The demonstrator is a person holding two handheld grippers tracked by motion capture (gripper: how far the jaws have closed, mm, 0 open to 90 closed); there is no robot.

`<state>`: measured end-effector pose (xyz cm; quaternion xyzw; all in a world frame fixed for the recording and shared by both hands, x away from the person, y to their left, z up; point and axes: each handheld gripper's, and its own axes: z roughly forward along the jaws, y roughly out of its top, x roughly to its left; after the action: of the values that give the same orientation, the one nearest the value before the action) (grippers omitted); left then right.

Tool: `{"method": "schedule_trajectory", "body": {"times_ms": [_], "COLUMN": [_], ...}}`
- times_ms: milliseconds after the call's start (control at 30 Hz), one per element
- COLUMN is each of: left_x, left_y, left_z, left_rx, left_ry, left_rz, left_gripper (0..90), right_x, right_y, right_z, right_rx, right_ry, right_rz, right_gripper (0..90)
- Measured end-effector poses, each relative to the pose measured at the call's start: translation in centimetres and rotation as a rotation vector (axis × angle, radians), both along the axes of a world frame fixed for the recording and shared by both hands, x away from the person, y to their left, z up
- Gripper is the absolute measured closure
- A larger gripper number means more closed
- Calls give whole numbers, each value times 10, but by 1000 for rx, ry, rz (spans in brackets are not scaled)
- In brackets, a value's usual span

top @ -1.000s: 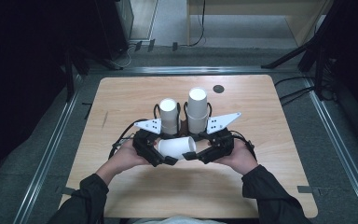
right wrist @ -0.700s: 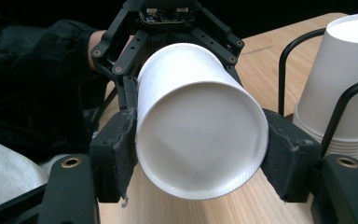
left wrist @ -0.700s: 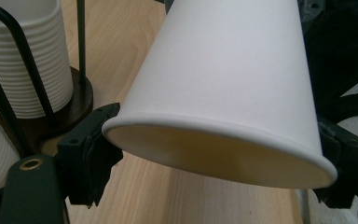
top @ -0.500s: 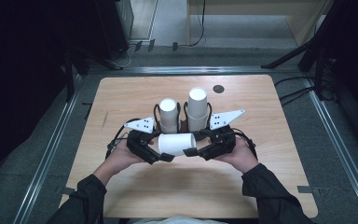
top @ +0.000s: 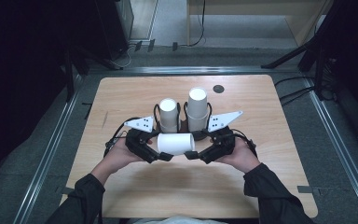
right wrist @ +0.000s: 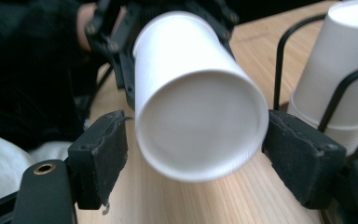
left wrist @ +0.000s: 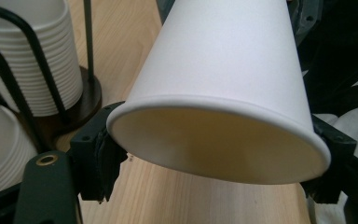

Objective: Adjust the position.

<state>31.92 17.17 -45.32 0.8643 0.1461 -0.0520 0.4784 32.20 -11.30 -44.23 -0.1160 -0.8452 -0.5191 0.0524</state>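
Note:
A white paper cup point(top: 176, 143) lies on its side in the air between my two grippers, above the wooden table point(top: 270, 140). My left gripper point(left wrist: 213, 163) has just been closing, and its pads squeeze the cup's open rim point(left wrist: 223, 105) into an oval. In the high view the left gripper point(top: 164, 149) is at the cup's left end. My right gripper point(right wrist: 200, 158) has just been opening. The cup's base point(right wrist: 200, 126) sits between its spread pads with a gap at the left pad point(right wrist: 100, 158). The right gripper point(top: 190, 151) is at the cup's right end.
Two stacks of white cups stand upside down in black wire holders just behind the hands, the left stack point(top: 169, 114) shorter than the right stack point(top: 198, 107). A small dark disc point(top: 218, 88) lies near the table's far edge. Metal rails run along both sides.
The cup, tilted a second ago, now lies level between the grippers. The left gripper has taken hold of its rim end. Both hands have hardly moved.

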Motion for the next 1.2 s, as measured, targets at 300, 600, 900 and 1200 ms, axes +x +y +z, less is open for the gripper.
{"method": "schedule_trajectory", "body": {"times_ms": [300, 600, 900, 1200], "left_x": [3, 7, 10, 11], "left_y": [1, -4, -9, -17], "left_z": [8, 9, 11, 7], "left_rx": [71, 170, 229, 320], "left_ry": [-8, -26, -36, -47], "left_rz": [-17, -53, -64, -78], "left_gripper": [211, 208, 208, 208], "right_x": [-3, -6, -9, -12], "right_y": [0, -4, -8, -10], "right_z": [-9, -13, -17, -19], "right_rx": [-86, -117, -132, -152], "right_ry": [-14, -21, -25, -36], "right_rz": [2, -9, -22, -46], "right_gripper": [227, 229, 229, 228]}}
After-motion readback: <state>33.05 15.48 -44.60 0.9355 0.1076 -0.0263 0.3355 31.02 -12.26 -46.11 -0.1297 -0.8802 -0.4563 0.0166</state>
